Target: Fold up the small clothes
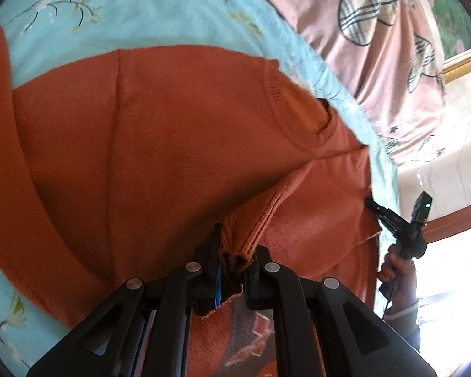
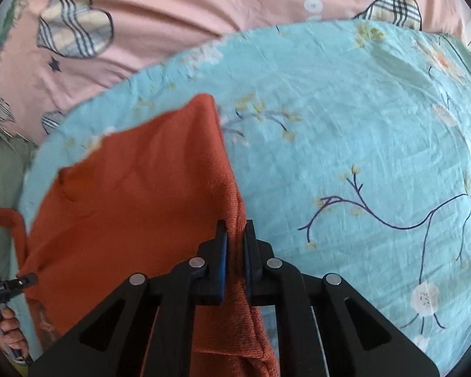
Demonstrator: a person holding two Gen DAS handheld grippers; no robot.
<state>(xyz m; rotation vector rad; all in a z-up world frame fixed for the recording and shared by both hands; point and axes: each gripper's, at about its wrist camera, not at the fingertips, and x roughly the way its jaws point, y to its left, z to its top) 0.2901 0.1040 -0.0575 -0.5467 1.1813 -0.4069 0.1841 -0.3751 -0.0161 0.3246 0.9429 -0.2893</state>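
Observation:
An orange knit sweater [image 1: 160, 144] lies on a light blue floral sheet [image 1: 141, 9], neckline toward the upper right. My left gripper [image 1: 234, 251] is shut on a ribbed edge of the sweater, folded over its body. The right gripper [image 1: 372, 204] shows at the sweater's right edge in the left wrist view. In the right wrist view my right gripper [image 2: 235, 238] is shut on the sweater [image 2: 135, 194], lifting its edge above the sheet [image 2: 345, 144]. The left gripper [image 2: 28, 279] shows at the lower left, at the sweater's other edge.
A pink quilt with plaid hearts and stars [image 1: 376, 47] lies beyond the blue sheet; it also shows in the right wrist view [image 2: 172, 9]. A green cloth [image 2: 3, 166] lies at the left. A framed picture [image 1: 455, 31] and bright floor are at the far right.

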